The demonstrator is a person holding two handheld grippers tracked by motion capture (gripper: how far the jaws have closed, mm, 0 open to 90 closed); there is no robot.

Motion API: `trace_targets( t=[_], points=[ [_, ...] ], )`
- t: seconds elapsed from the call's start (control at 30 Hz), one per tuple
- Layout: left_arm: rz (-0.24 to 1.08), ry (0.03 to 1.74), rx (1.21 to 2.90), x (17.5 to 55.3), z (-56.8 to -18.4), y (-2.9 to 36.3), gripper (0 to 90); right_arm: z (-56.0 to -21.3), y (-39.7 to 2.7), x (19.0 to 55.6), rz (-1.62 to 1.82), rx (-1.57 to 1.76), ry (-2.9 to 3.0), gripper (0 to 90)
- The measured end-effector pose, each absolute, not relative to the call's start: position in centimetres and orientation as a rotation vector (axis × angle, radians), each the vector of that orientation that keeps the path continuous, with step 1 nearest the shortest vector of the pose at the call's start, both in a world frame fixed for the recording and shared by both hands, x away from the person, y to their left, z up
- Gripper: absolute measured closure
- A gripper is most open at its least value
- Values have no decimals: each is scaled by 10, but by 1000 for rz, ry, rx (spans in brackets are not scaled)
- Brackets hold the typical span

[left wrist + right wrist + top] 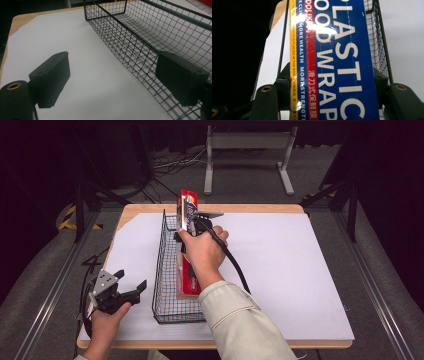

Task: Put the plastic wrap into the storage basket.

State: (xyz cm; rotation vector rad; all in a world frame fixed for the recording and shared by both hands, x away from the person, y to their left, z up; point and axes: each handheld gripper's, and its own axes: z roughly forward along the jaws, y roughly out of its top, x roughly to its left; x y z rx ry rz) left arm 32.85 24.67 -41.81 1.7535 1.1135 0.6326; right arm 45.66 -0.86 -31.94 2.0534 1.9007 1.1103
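A long plastic wrap box (188, 210), red, yellow and blue, tilts up out of a black wire basket (161, 270) at the table's middle left. My right gripper (192, 226) is shut on the box near its raised far end. In the right gripper view the box (334, 62) lies between both jaws, with "PLASTIC WRAP" on its blue face. My left gripper (131, 282) hovers open near the table's front left corner, left of the basket. In the left gripper view its pads (51, 77) stand wide apart beside the basket (140, 40) wall, nothing between them.
A white sheet (295, 270) covers most of the wooden table; its right half is bare. The right gripper's cable (235, 262) trails over the sheet. Beyond the table's far edge stand a metal frame (248, 155) and floor cables.
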Motion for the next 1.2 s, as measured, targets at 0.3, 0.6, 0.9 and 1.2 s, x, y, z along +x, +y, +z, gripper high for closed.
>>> trace_targets(
  t=[0.3,0.6,0.9,1.2],
  points=[
    [638,1121,1743,325,-418,249,132,-331,4,457,1056,2047,1910,398],
    [632,1124,1744,327,-419,249,133,-345,14,455,1006,2058,1918,398],
    [618,1135,1734,328,-419,250,133,-356,17,455,981,2097,1937,397],
    [618,1130,1739,328,-419,250,133,-368,17,456,903,2093,1950,397]
  ],
)
